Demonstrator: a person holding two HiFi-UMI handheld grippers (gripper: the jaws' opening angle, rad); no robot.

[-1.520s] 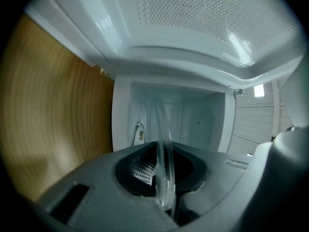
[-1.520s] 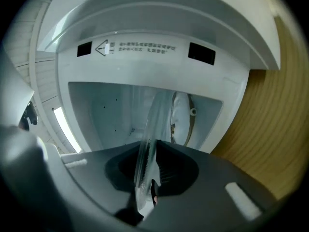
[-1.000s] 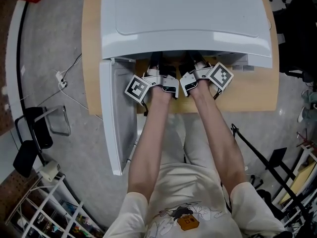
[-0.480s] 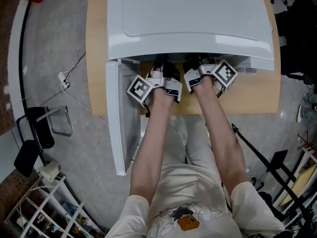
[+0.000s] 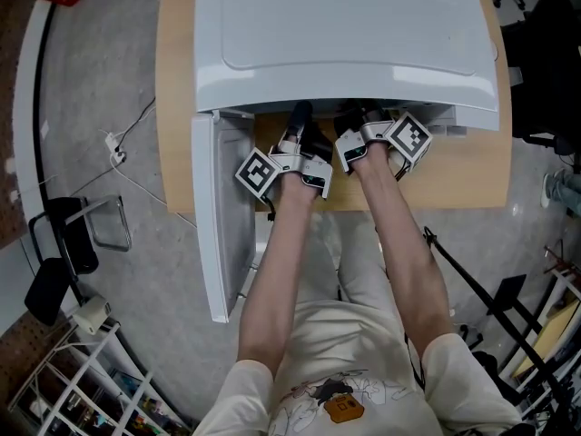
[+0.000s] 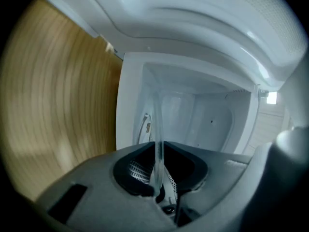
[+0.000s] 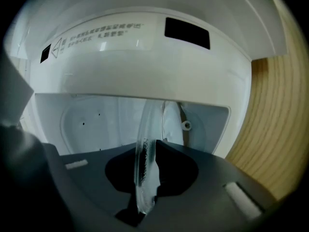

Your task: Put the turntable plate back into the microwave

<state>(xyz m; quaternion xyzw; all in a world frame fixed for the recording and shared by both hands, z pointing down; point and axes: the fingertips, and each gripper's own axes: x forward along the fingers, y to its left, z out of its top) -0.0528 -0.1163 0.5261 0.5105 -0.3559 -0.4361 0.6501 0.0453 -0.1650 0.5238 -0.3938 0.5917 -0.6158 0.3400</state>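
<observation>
The white microwave point(image 5: 345, 25) lies below me with its door point(image 5: 222, 216) swung open at the left. A clear glass turntable plate point(image 7: 148, 129) stands on edge at the cavity's mouth. My right gripper point(image 7: 147, 153) is shut on its rim, its tips hidden under the microwave's front in the head view. In the left gripper view the plate's thin edge point(image 6: 158, 124) runs between the jaws of my left gripper point(image 6: 158, 151). Those jaws are closing, with a slight gap still showing beside the glass. From the head view the left gripper point(image 5: 298, 112) reaches level into the opening.
The microwave sits on a wooden table point(image 5: 458, 166). Its white cavity point(image 6: 207, 117) lies straight ahead. A cable point(image 5: 123, 148) runs over the grey floor at the left, near a black chair point(image 5: 68, 243). Wire shelving point(image 5: 73, 380) stands at the lower left.
My left gripper has drawn back a little from the opening, so more of its fingers show. The right gripper has stayed where it was on the plate.
</observation>
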